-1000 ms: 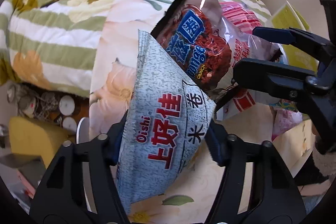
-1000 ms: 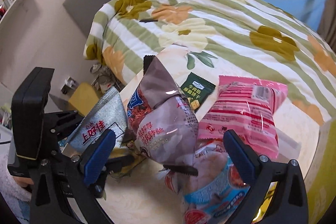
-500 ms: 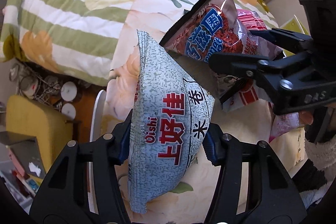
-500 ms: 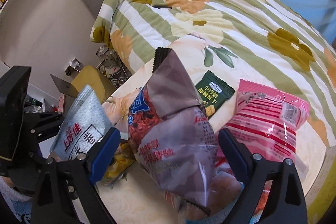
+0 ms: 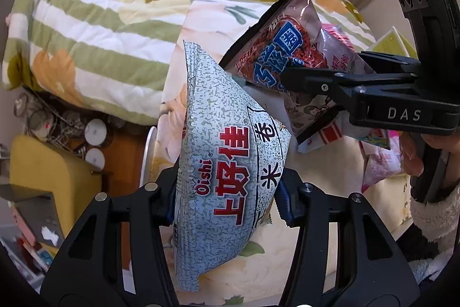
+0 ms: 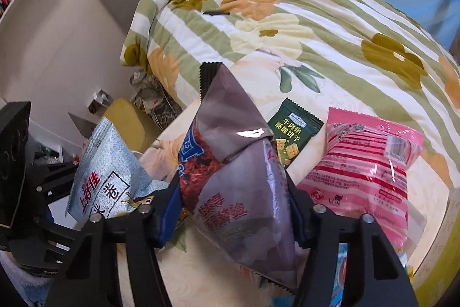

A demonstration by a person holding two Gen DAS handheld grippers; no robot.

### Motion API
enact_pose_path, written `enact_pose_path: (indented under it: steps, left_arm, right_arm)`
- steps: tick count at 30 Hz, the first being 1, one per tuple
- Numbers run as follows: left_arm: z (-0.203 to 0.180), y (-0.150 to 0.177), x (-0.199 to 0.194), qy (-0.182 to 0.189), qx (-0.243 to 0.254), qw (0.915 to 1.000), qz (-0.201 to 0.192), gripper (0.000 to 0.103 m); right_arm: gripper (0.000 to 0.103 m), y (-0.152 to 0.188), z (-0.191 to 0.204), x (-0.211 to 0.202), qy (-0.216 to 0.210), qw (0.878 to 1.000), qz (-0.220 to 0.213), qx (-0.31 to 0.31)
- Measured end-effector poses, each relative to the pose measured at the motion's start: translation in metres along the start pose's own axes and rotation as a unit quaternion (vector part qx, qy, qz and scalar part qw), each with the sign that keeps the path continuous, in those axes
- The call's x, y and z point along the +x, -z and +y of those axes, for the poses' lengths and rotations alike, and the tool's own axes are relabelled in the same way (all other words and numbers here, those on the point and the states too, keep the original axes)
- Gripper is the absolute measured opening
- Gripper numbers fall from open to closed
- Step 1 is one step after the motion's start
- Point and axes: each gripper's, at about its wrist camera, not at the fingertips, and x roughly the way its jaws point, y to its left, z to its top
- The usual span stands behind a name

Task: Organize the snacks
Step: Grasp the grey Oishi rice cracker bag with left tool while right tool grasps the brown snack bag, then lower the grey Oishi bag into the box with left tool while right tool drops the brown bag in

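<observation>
My left gripper (image 5: 227,192) is shut on a pale speckled Oishi snack bag (image 5: 227,163) and holds it upright above the floral table top (image 5: 339,163). The bag also shows at the left of the right wrist view (image 6: 106,171). My right gripper (image 6: 234,206) is shut on a brown-purple crunch snack bag (image 6: 241,186), lifted off the table. That bag (image 5: 287,48) and the right gripper (image 5: 330,82) show in the left wrist view, just right of the Oishi bag.
A pink snack bag (image 6: 368,166) and a small green cracker packet (image 6: 293,131) lie on the table. More packets (image 5: 376,154) lie at the right. A bed with a striped floral quilt (image 6: 287,10) lies beyond. A yellow stool (image 5: 43,171) and clutter stand at the left.
My right gripper has closed from open onto the brown-purple bag and raised it. My left gripper keeps its hold on the Oishi bag and has shifted slightly.
</observation>
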Motion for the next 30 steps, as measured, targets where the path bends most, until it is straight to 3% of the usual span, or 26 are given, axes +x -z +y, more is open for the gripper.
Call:
enact_pose_path:
  steps: [11,17,24,30]
  left_arm:
    - [-0.017,-0.013,-0.061,0.008,0.047,0.9973,-0.056,0.049]
    - [-0.043,-0.032,-0.085,0.044,0.083,0.9923,-0.081,0.049]
    - [-0.110,-0.055,-0.098,0.085,0.143,0.9809,-0.102,0.049]
    - [-0.189,-0.064,-0.092,0.132,0.159,0.9728,-0.105,0.049]
  right_arm:
    - [0.057,0.012,0.003,-0.071,0.011,0.992,-0.074,0.102]
    - [0.057,0.033,0.001,-0.131,0.051,0.978,-0.118,0.162]
    - [0.057,0.074,-0.024,-0.197,0.095,0.952,-0.163,0.240]
    - [0.057,0.123,-0.065,-0.248,0.135,0.930,-0.187,0.287]
